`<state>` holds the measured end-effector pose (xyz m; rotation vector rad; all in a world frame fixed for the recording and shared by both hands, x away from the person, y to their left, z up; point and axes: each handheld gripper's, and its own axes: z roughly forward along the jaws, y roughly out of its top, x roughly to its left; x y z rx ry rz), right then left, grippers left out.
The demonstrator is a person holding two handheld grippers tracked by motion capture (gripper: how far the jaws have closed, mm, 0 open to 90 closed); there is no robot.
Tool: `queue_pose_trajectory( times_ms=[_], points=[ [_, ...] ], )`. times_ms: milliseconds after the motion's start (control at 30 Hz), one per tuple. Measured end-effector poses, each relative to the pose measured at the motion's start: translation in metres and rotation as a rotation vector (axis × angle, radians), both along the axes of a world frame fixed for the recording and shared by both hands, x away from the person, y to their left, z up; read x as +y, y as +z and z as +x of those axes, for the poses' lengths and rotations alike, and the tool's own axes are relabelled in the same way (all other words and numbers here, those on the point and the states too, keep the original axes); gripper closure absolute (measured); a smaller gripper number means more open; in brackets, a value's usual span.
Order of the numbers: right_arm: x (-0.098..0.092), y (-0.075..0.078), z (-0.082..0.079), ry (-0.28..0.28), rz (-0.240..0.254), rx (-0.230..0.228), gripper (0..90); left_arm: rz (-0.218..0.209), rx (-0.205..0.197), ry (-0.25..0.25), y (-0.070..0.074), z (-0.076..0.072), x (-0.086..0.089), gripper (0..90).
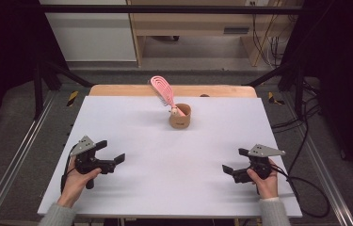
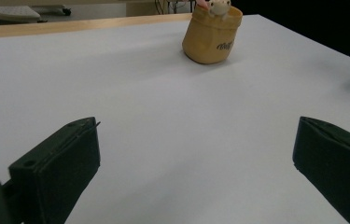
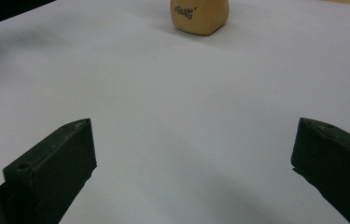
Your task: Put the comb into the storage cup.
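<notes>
The left tongs (image 1: pixel 110 151), matte black with blocky jaws, gape wide near the front left corner of the smooth white tabletop (image 1: pixel 132 127). Toward the middle of its far edge stands a rounded tan cup (image 1: pixel 180 116) with dark script lettering too blurred to read, holding a slotted pink plastic brush (image 1: pixel 163 90). The right tongs (image 1: pixel 235 160) gape wide near the front right corner.

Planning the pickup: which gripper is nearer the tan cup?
Roughly equal, right perhaps slightly. The left gripper sits near-left of the tan cup; the right gripper near-right, both open.

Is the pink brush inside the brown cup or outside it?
Inside: the pink brush stands handle-down in the brown cup, leaning left.
</notes>
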<state>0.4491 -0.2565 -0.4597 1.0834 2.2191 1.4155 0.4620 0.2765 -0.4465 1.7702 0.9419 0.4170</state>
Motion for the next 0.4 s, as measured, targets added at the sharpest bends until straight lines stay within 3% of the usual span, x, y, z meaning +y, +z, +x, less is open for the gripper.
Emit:
queue_pose_trajectory(
  times_ms=[400],
  points=[
    [0.001,-0.001,0.000,0.003,-0.004,0.006,0.3,0.049,0.021,0.028,-0.013,-0.005,0.012,0.6]
  ],
)
